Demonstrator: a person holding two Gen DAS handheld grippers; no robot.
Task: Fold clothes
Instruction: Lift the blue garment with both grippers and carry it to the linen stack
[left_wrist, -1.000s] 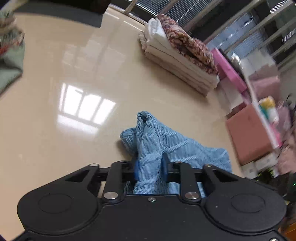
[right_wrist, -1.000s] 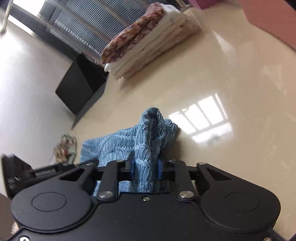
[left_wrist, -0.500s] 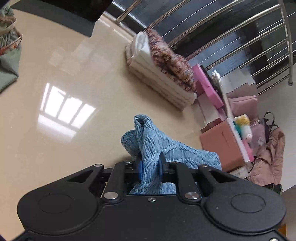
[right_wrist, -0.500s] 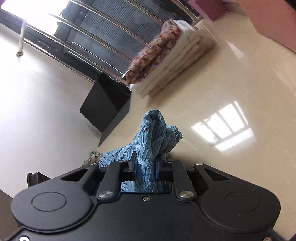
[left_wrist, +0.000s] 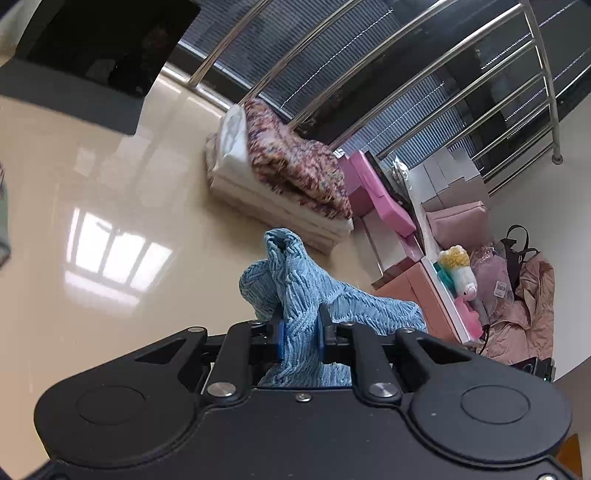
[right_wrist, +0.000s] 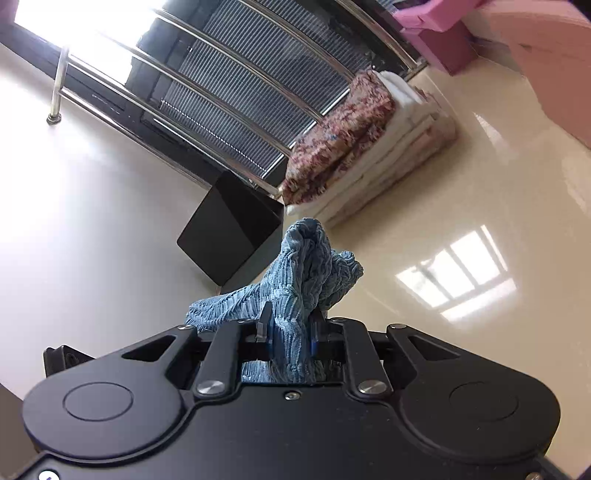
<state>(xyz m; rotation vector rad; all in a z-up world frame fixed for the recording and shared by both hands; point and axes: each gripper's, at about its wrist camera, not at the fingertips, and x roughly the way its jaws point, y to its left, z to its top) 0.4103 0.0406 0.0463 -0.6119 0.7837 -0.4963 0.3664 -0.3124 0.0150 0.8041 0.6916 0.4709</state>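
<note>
A blue ribbed knit garment (left_wrist: 295, 288) is bunched between the fingers of my left gripper (left_wrist: 300, 332), which is shut on it; the cloth trails off to the right. In the right wrist view the same blue garment (right_wrist: 303, 273) is pinched by my right gripper (right_wrist: 290, 332), also shut on it, with cloth stretching away to the left. Both grippers hold it raised above the glossy beige table (left_wrist: 110, 184). The lower part of the garment is hidden behind the gripper bodies.
A stack of folded white and floral linens (left_wrist: 280, 184) lies at the far side of the table, seen too as folded linens (right_wrist: 354, 147). A black box (right_wrist: 229, 236) stands by the railing. Pink boxes (left_wrist: 384, 199) and a pink coat (left_wrist: 524, 317) crowd the right.
Both grippers have tilted upward and risen with the blue garment; more railing and wall now show and less of the table. Their hold on the cloth is unchanged.
</note>
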